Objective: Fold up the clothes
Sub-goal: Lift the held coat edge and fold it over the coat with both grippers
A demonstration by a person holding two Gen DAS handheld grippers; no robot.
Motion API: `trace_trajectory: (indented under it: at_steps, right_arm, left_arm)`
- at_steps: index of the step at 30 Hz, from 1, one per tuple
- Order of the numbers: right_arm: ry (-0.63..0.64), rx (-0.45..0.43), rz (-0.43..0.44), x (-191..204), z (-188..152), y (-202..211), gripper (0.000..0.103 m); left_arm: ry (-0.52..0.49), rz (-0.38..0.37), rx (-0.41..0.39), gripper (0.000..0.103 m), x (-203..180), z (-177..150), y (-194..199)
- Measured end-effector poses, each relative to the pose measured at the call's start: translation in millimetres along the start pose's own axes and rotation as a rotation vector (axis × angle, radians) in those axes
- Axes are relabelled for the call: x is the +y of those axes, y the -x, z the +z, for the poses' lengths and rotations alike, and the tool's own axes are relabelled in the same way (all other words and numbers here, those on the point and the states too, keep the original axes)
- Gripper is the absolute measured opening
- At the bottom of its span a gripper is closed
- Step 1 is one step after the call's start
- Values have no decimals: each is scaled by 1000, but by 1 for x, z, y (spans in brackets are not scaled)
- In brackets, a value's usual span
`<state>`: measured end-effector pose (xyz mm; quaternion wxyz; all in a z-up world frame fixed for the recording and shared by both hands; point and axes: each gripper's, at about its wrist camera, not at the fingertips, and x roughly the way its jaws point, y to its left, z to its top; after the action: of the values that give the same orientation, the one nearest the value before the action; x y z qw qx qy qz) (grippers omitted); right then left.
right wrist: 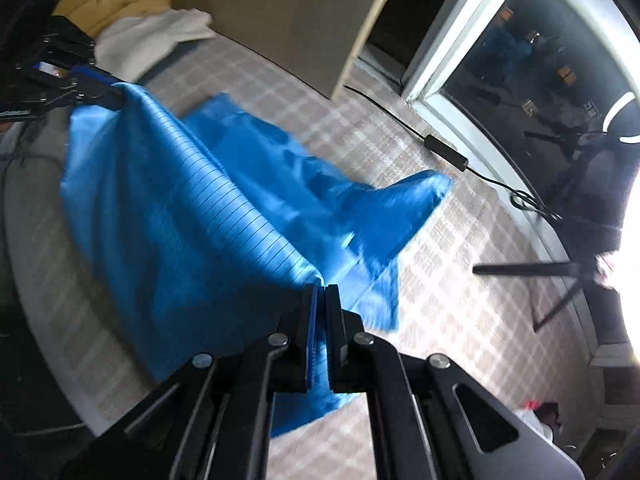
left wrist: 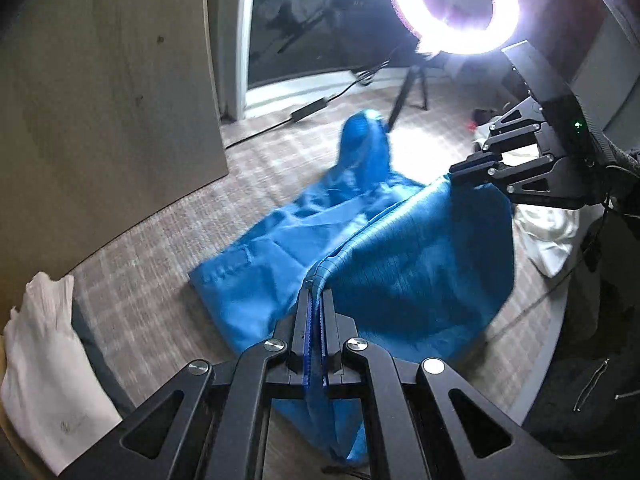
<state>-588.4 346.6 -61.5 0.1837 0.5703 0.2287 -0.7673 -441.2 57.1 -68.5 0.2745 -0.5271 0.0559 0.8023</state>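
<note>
Left wrist only: ring light (left wrist: pixel 454 4) glare

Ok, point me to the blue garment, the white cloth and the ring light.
blue garment (left wrist: pixel 260 248): left wrist view, flat part lying on the carpet.
white cloth (left wrist: pixel 44 364): left wrist view, middle of the pile at left.
ring light (left wrist: pixel 500 20): left wrist view, glowing rim.

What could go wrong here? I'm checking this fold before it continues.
1. Each gripper, left and right, pinches only a thin edge of the blue garment; a tug could slip it free.
2. The trailing end lies bunched on the carpet, so it may fold in crooked.
3. The ring light's tripod and cable sit close; swinging fabric could snag them.
</note>
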Motion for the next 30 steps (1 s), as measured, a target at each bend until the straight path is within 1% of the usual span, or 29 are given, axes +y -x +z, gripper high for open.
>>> trace_trajectory:
  at_steps: [4,6,12,15,16,20,22,24,25,26,27,29,30]
  right_arm:
    - [-4,24,9,-15,19,-28,3]
    - [-2,27,2,-21,27,-33,3]
    - [-28,56,-29,-46,43,-71,2]
    - [-40,71,-44,-59,51,-90,2]
    - [-50,68,-47,-63,53,-93,2]
    - [-151,-40,-37,-80,48,-55,3]
    - [-207,-136,-13,-80,37,-20,5]
    - [-241,-185,51,-69,23,1,6]
    - [-248,-192,94,-60,15,4,6]
    - [-251,-192,138,-51,8,6,6]
    - [-242,-167,179,-39,1,-1,6]
    - [-218,-93,203,-15,-13,-22,6]
    - [-201,-69,179,-8,-17,-31,6]
  left_arm:
    - [10,-14,31,2,22,14,-24]
    - [15,-23,46,2,37,21,-39]
    - [71,-64,93,2,80,35,-92]
    - [71,-76,120,3,86,36,-116]
    - [74,-80,126,3,87,36,-120]
    - [79,-84,135,5,91,37,-128]
    - [78,-82,131,6,91,39,-125]
    - [80,-79,126,7,92,41,-121]
    - [82,-69,122,8,92,41,-120]
    - [84,-59,117,11,92,42,-118]
    - [86,-49,113,12,92,43,-117]
    - [81,-17,99,14,94,42,-107]
    - [79,-2,92,14,95,42,-101]
